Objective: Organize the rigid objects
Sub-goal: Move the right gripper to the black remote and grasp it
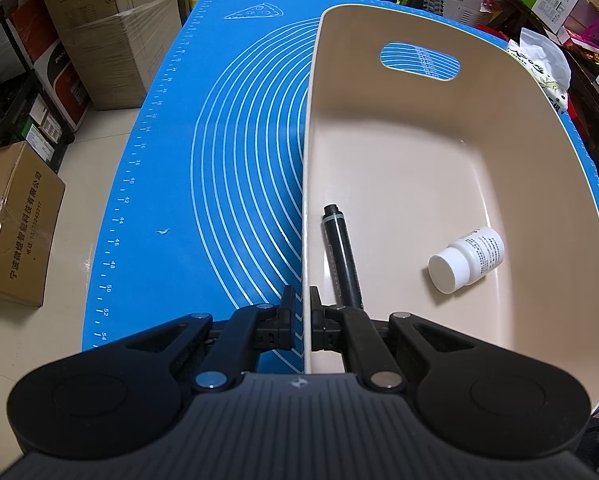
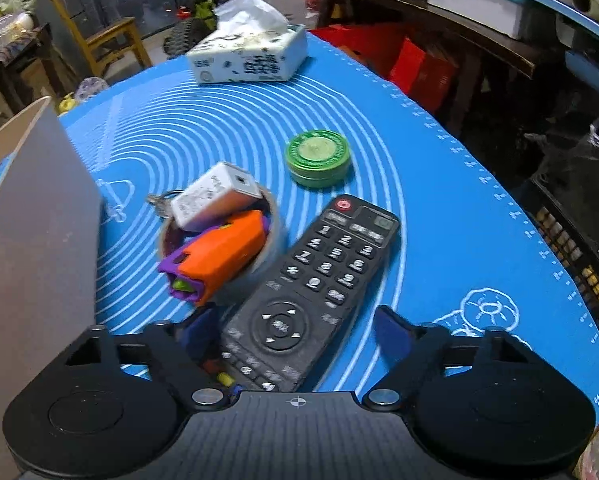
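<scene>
My left gripper [image 1: 301, 301] is shut on the left wall of a beige plastic bin [image 1: 419, 152], one finger outside and one inside. In the bin lie a black marker [image 1: 341, 252] and a white pill bottle [image 1: 465, 260] on its side. In the right wrist view a black remote control [image 2: 319, 280] lies on the blue mat [image 2: 439, 220]. My right gripper [image 2: 293, 330] stands open astride the remote's near end; a gap shows between the right finger [image 2: 391, 330] and the remote. The bin's grey-looking outer wall [image 2: 39, 220] fills the left of that view.
A tape roll [image 2: 273, 236] holds an orange and purple toy [image 2: 219, 258] and a white adapter [image 2: 215, 196], with keys [image 2: 159, 200] beside it. A green round tin [image 2: 318, 156] and a tissue pack [image 2: 247, 56] sit farther back. Cardboard boxes [image 1: 111, 32] stand left of the table.
</scene>
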Available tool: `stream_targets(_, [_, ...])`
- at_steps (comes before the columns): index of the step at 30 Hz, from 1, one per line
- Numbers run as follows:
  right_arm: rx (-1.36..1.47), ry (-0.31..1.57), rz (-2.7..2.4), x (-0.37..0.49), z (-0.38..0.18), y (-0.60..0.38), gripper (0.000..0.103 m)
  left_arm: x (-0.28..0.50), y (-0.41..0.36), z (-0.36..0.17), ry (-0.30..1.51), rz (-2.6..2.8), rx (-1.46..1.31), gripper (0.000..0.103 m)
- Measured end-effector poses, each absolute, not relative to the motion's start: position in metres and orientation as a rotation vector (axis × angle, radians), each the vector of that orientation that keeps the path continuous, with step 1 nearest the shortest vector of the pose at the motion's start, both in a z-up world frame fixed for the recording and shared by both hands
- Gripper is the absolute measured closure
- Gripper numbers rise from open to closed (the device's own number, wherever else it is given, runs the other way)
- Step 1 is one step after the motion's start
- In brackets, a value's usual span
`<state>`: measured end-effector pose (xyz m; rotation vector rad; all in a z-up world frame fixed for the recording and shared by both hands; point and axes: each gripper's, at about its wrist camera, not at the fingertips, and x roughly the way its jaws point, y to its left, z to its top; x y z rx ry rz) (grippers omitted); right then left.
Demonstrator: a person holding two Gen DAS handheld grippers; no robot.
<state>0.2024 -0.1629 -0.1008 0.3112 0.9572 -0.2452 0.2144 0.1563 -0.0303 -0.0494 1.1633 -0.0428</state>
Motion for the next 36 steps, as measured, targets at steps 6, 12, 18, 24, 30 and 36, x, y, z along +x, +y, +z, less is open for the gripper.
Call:
stream_targets(6, [0.326,0.957,-0.242,0.199,-0.099,-0.164,0.035,0.214,0.158,-0.03,1.163,-0.044,-0.051,0.094])
stream_targets(12, [0.341,0.96,-0.225,0.194,-0.099,-0.168,0.041,0.215,0.157,-0.03,1.164,-0.043,-0.05,0.094])
stream_targets(18, [0.296,0.96,-0.205,0.196,-0.099,-0.166,0.042,0.215,0.161,-0.03,1.164,-0.042,-0.049,0.094])
stream_targets(24, [0.212,0.974,-0.22,0.206,-0.1,-0.157,0.04,0.215,0.162,-0.03,1.163,-0.044,-0.052,0.094])
stream_targets(30, [0.108,0.966,-0.292,0.213,-0.104,-0.147,0.026,0.215,0.163,-0.03,1.164,-0.044,-0.054,0.094])
stream_targets(36, [0.173,0.925,-0.287,0.206,-0.106,-0.158,0.039,0.215,0.161,-0.03,1.164,-0.042,-0.053,0.094])
